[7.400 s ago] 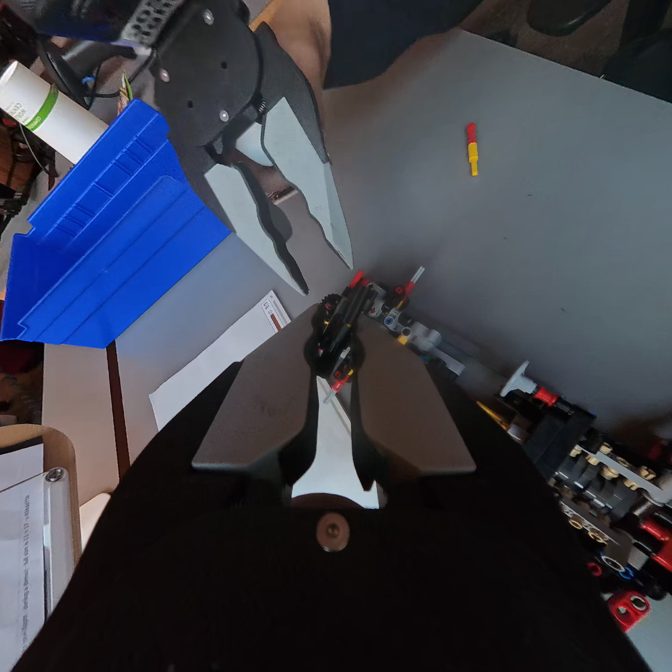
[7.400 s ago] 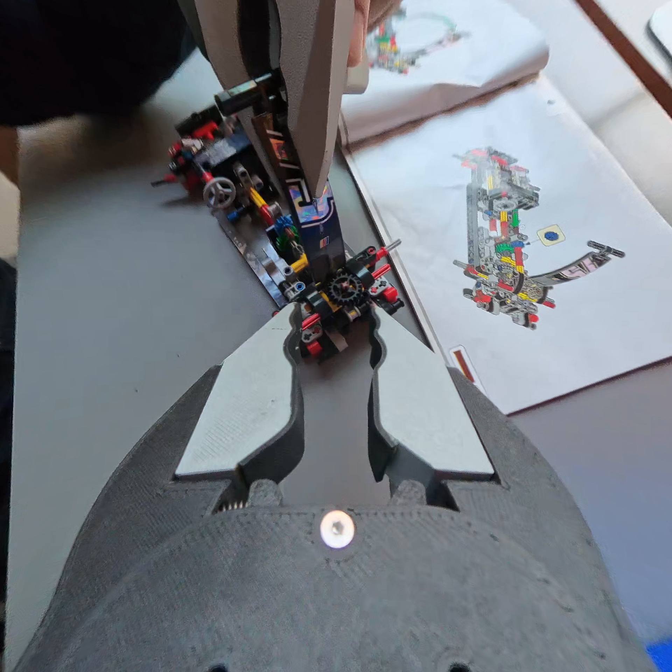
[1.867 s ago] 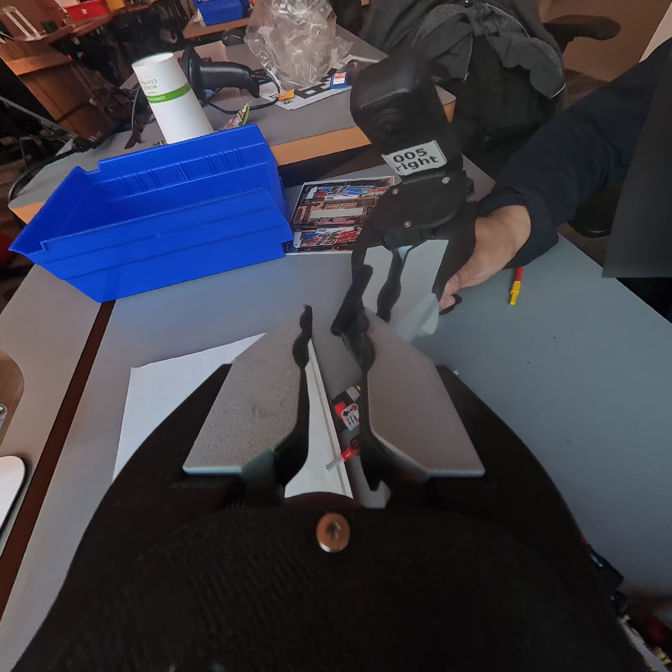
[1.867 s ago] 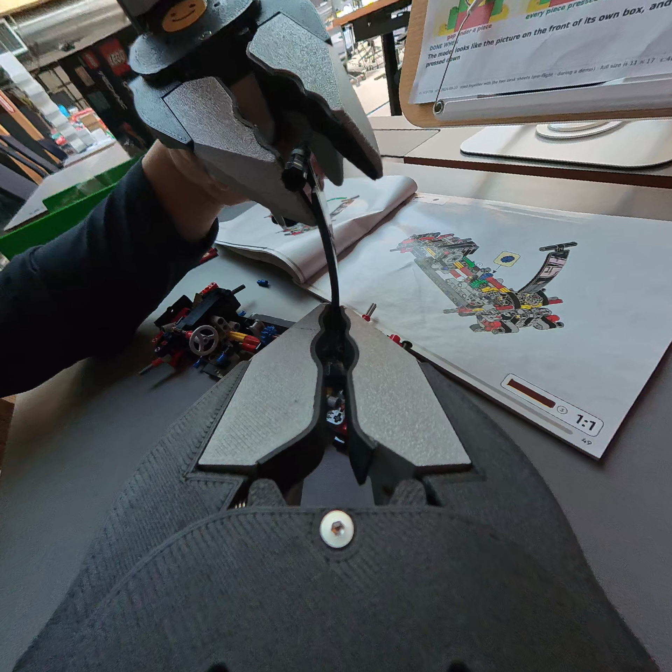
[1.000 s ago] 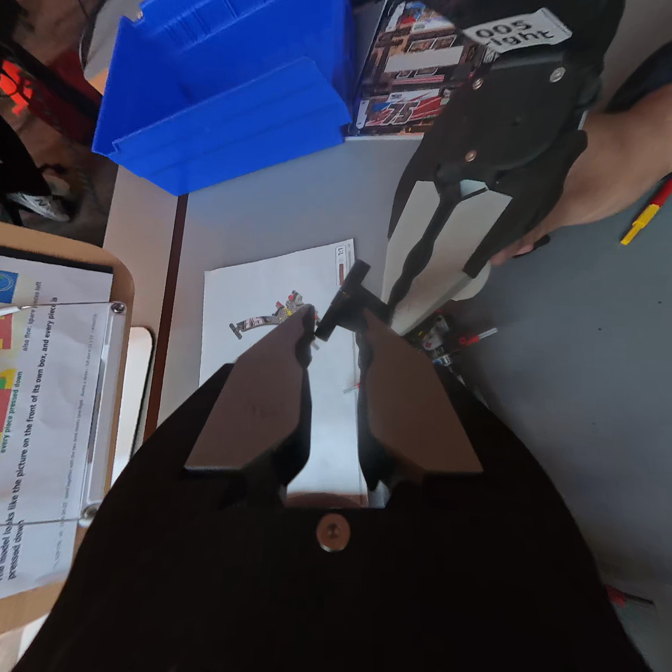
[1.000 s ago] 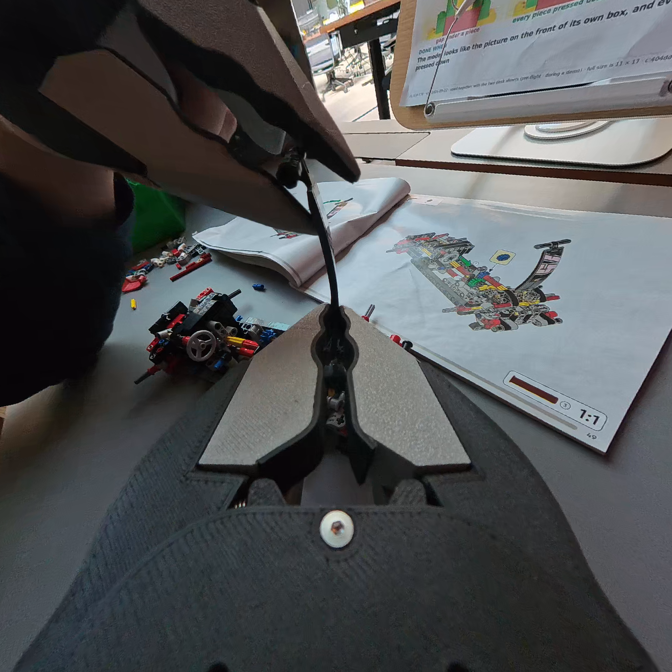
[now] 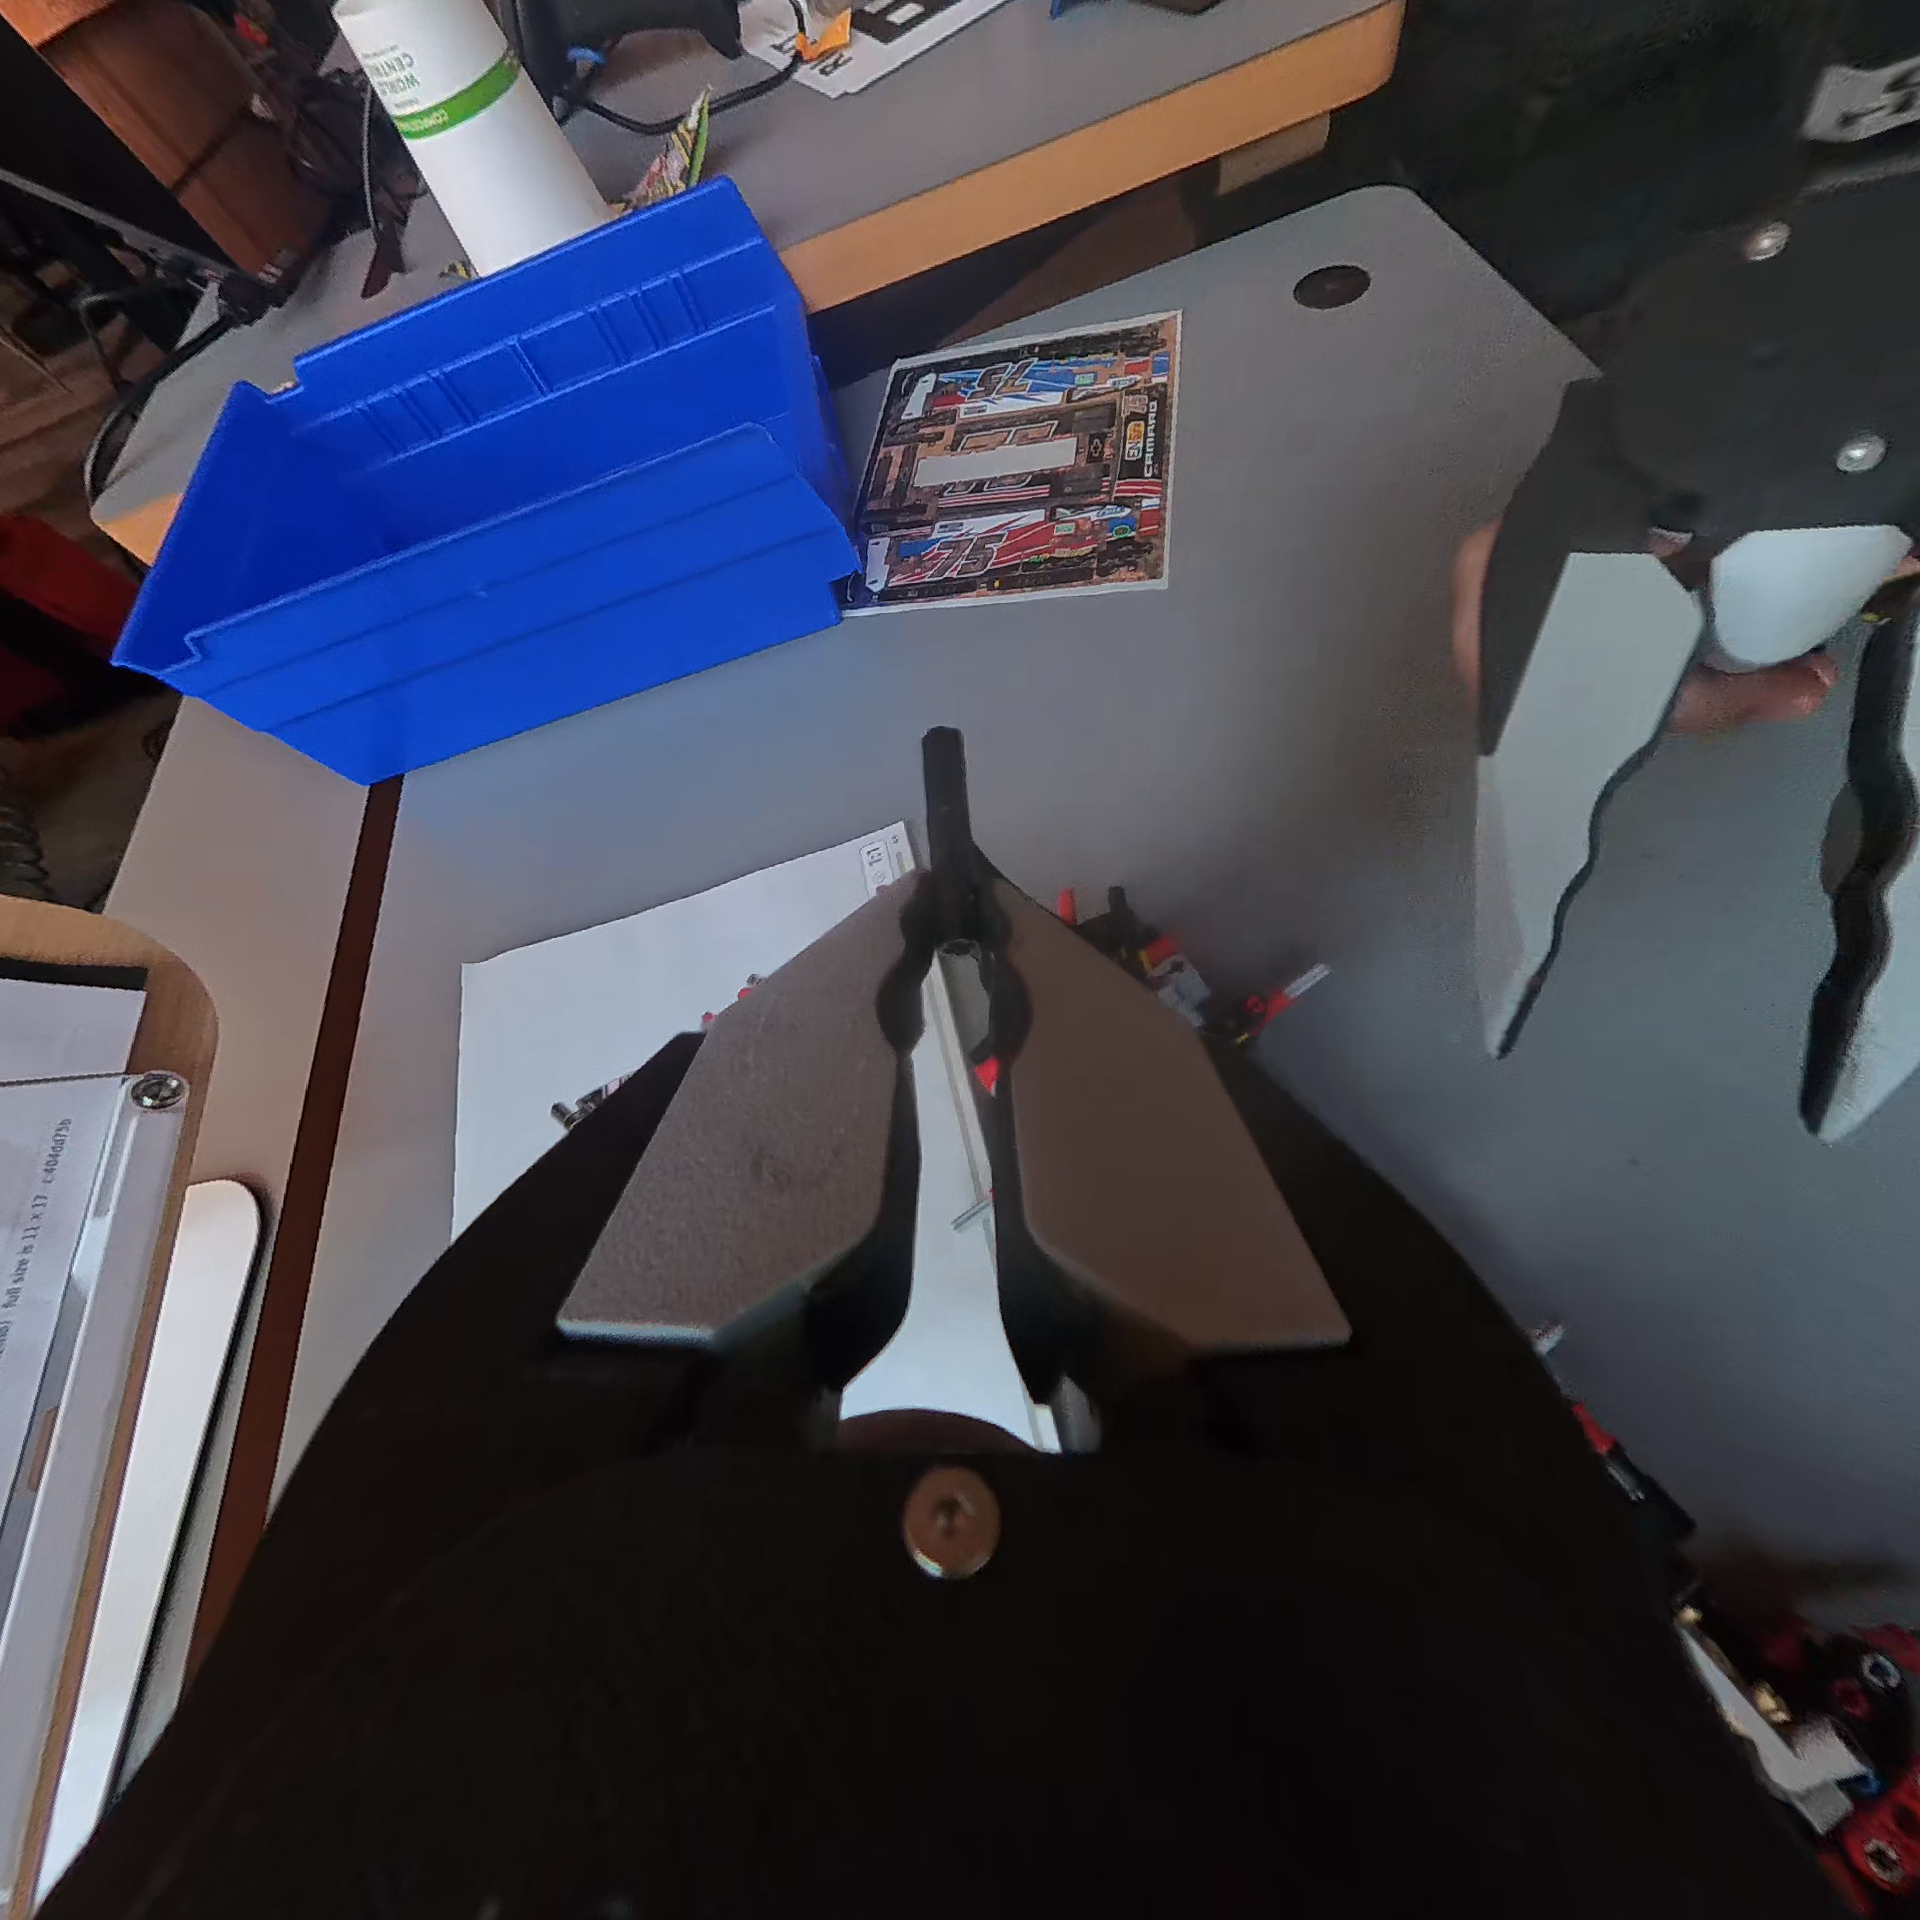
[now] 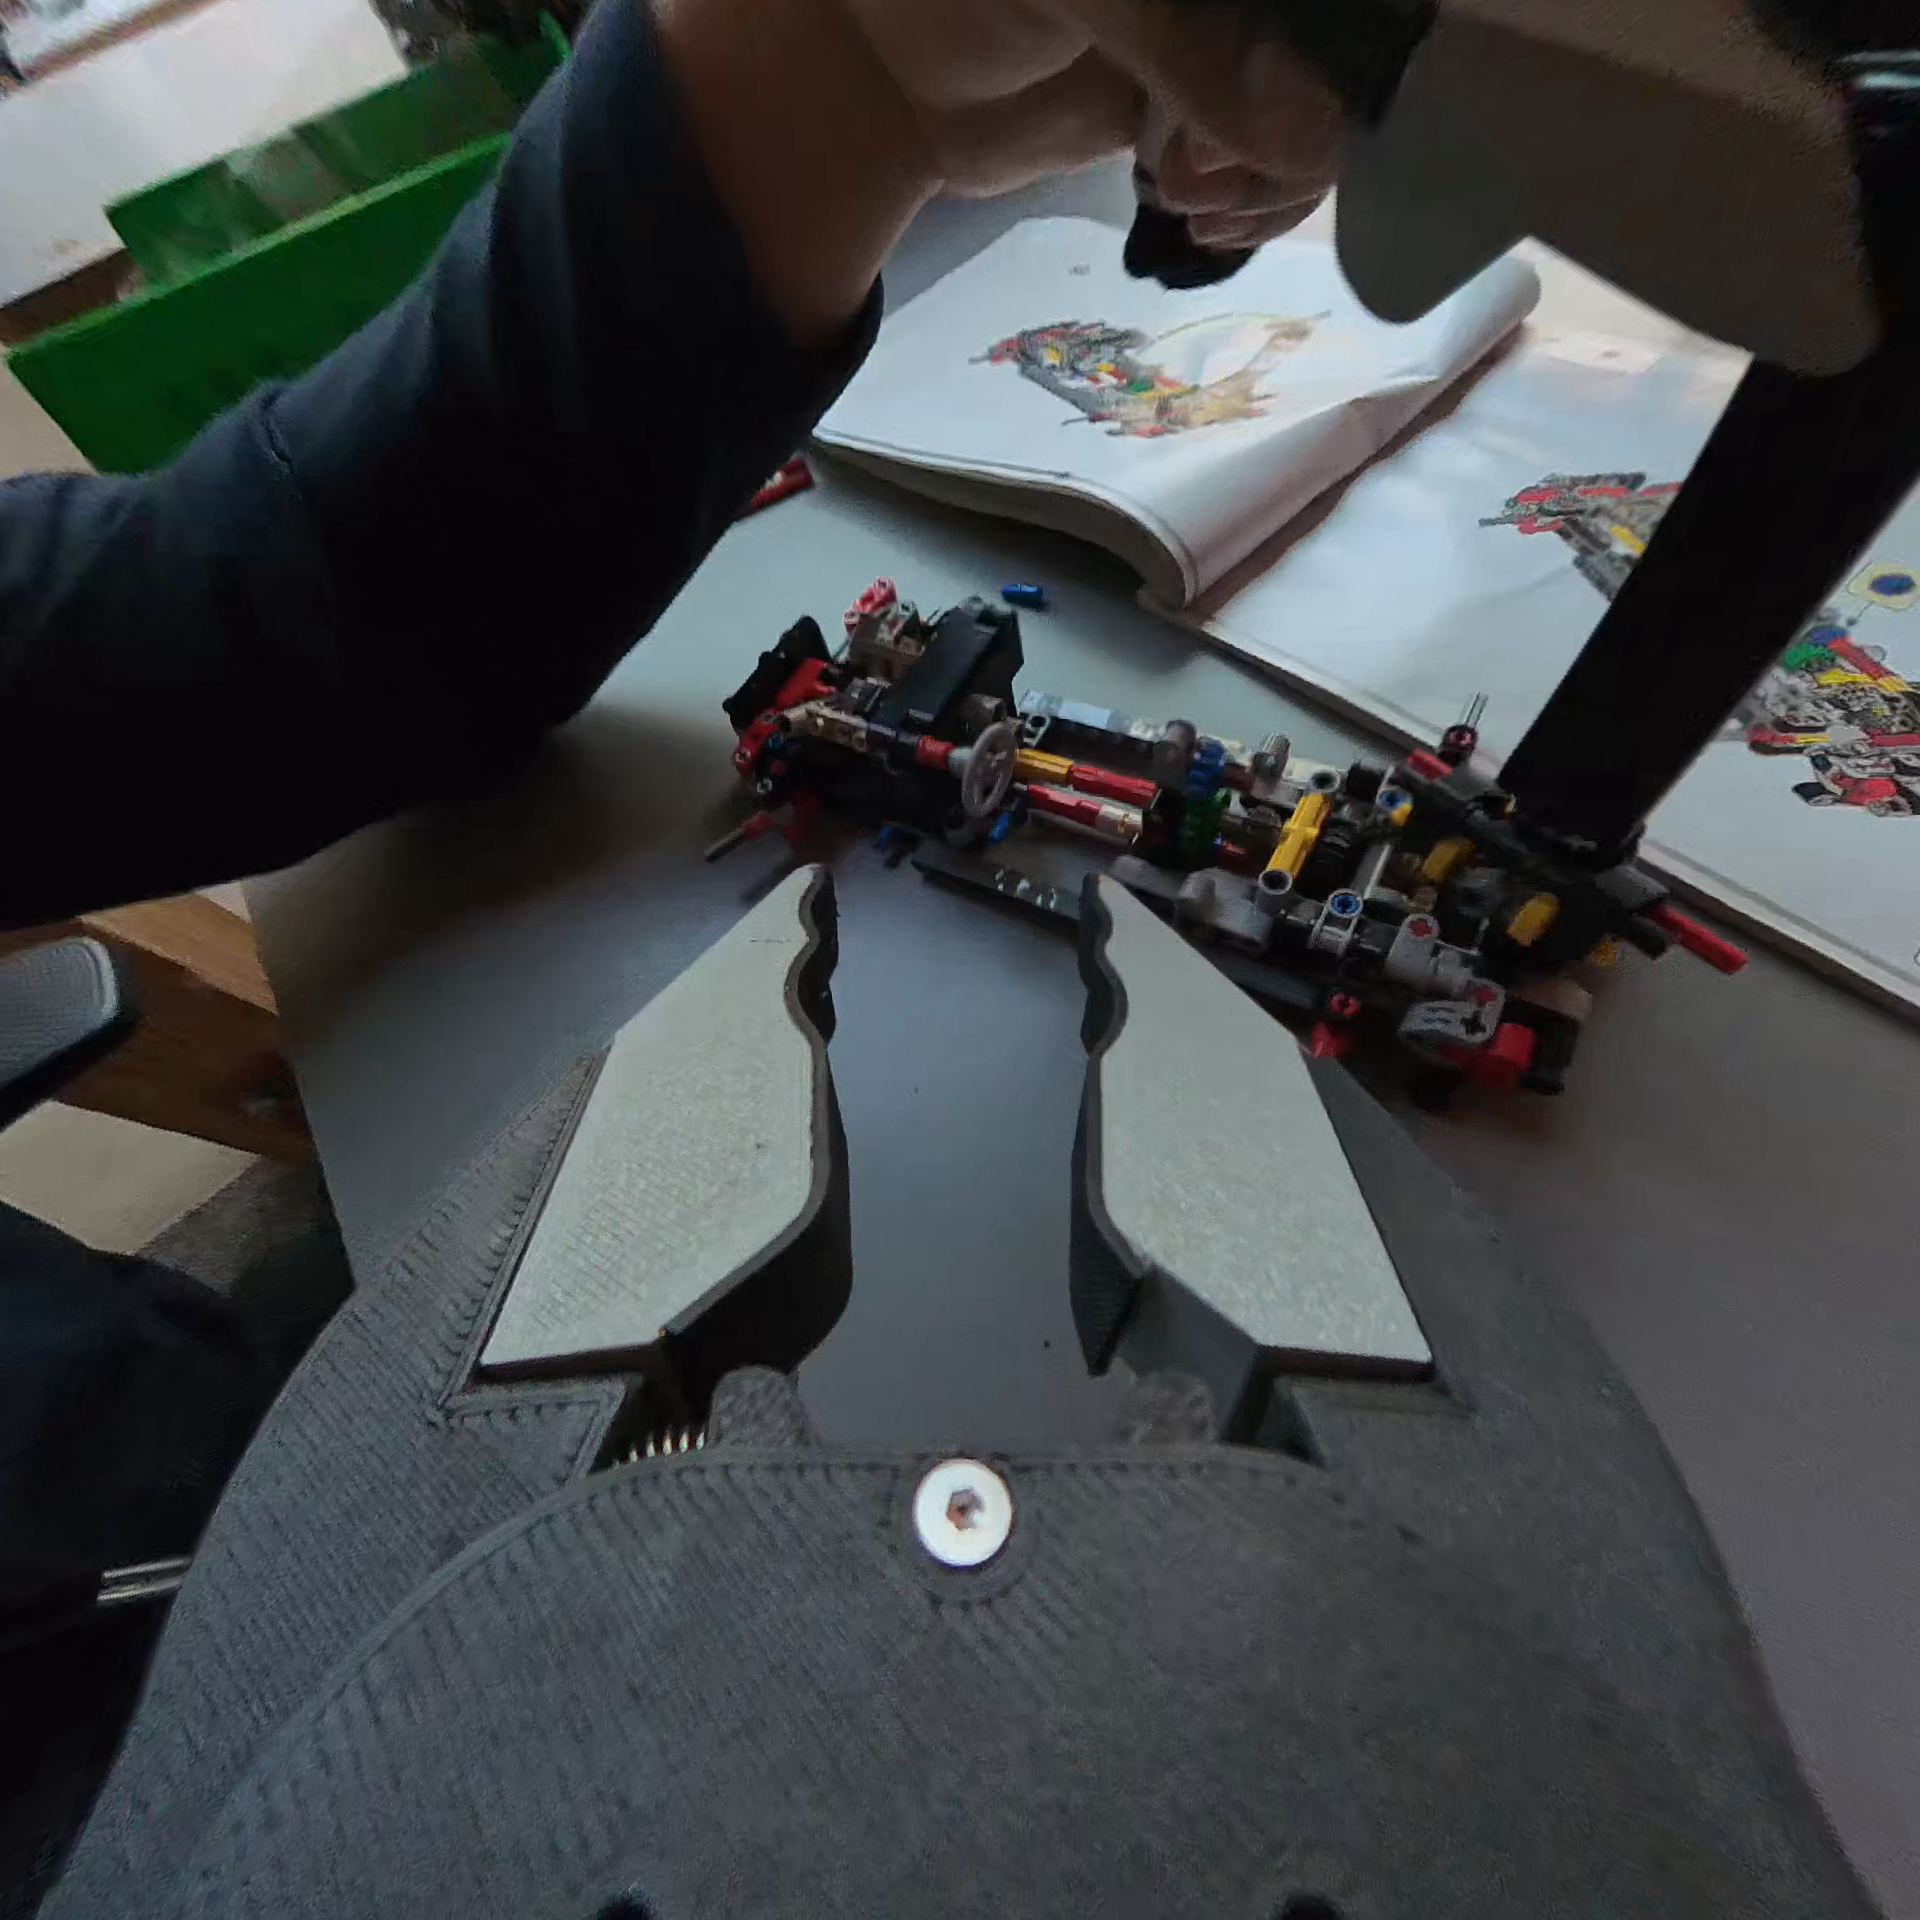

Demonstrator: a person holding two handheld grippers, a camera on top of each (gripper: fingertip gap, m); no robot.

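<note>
A blue bin sits on the grey bench; a sticker sheet lies just beside it, a white tube behind it.

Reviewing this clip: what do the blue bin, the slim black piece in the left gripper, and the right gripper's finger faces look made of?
Blue bin: moulded plastic, judging by its ribbed walls and soft sheen. Slim black piece, clamped at the left gripper tips: likely smooth plastic, though it is too dark to be sure. Right gripper, open: fingers have matte grey faces with fine layer lines, suggesting 3D-printed plastic.
</note>
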